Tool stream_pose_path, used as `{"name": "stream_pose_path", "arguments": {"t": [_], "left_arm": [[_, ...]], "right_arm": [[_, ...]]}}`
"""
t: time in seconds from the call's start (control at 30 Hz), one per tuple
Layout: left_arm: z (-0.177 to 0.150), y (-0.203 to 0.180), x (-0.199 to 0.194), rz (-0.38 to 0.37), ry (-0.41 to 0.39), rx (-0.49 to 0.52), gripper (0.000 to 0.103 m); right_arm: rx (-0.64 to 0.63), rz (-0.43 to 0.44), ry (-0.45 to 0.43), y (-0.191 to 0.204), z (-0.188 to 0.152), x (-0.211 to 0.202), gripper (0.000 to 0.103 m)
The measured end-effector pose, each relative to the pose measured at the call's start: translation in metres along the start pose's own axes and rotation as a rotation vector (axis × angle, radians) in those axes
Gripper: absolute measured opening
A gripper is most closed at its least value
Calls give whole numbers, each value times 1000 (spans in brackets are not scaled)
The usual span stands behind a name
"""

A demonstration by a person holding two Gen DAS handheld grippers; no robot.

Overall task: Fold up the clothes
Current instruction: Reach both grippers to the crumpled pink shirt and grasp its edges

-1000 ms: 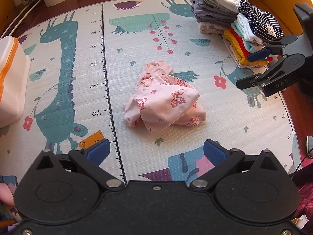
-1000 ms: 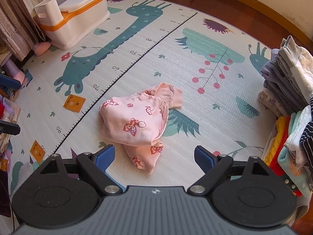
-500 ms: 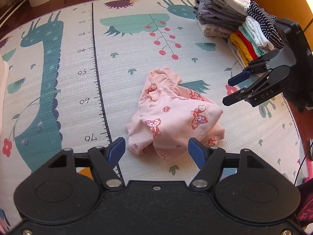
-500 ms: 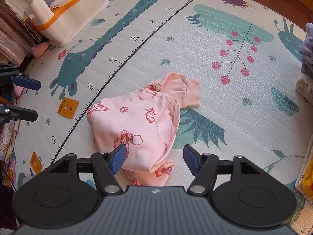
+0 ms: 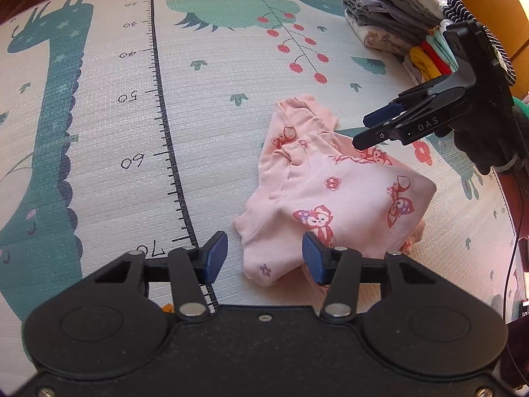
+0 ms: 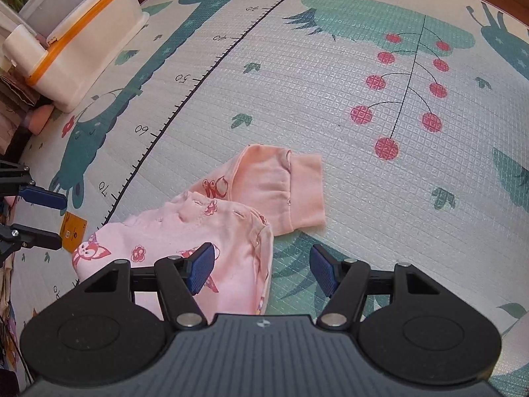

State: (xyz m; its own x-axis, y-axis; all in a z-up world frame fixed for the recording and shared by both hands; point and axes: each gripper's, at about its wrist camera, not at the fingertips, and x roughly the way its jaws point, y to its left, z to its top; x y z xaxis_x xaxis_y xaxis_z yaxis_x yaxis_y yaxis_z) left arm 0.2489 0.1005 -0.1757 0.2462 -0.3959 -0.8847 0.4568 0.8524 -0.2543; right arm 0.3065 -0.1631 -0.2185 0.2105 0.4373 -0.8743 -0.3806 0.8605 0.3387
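My left gripper (image 5: 264,258) and right gripper (image 6: 263,266) have both closed in, jaws half-open and empty, straddling the crumpled pink garment (image 5: 330,195) at mat centre, twelve o'clock: grasp seems imminent.

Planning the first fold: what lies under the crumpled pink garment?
The pink garment lies bunched on the play mat. One cuffed end sticks out flat; whatever is under the heap is covered.
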Motion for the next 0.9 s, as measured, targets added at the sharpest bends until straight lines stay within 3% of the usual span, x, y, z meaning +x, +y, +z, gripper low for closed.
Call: {"name": "stream_pose_path", "arguments": {"t": [0.33, 0.53, 0.63, 0.67, 0.7, 0.77, 0.83, 0.87, 0.9], "left_arm": [[5, 28, 43, -108, 31, -68, 46], [-6, 66, 50, -221, 16, -331, 44], [-7, 66, 55, -239, 26, -350, 44], [-7, 64, 57, -247, 30, -349, 44], [-7, 61, 59, -250, 35, -342, 44], [-8, 55, 62, -248, 39, -324, 44], [-11, 50, 64, -238, 33, -298, 44], [-12, 47, 64, -234, 28, -283, 40], [-14, 44, 64, -230, 22, -267, 29]], "right_arm": [[-104, 75, -48, 15, 10, 25, 65], [-236, 38, -42, 29, 7, 41, 65], [-240, 46, -43, 29, 5, 42, 68], [-241, 52, -44, 29, 5, 42, 61], [-242, 58, -45, 29, 5, 41, 43], [-256, 76, -42, 31, 3, 38, 19], [-291, 86, -53, 35, -3, 28, 16], [-309, 92, -62, 36, -6, 22, 16], [-326, 99, -76, 38, -11, 13, 15]]}}
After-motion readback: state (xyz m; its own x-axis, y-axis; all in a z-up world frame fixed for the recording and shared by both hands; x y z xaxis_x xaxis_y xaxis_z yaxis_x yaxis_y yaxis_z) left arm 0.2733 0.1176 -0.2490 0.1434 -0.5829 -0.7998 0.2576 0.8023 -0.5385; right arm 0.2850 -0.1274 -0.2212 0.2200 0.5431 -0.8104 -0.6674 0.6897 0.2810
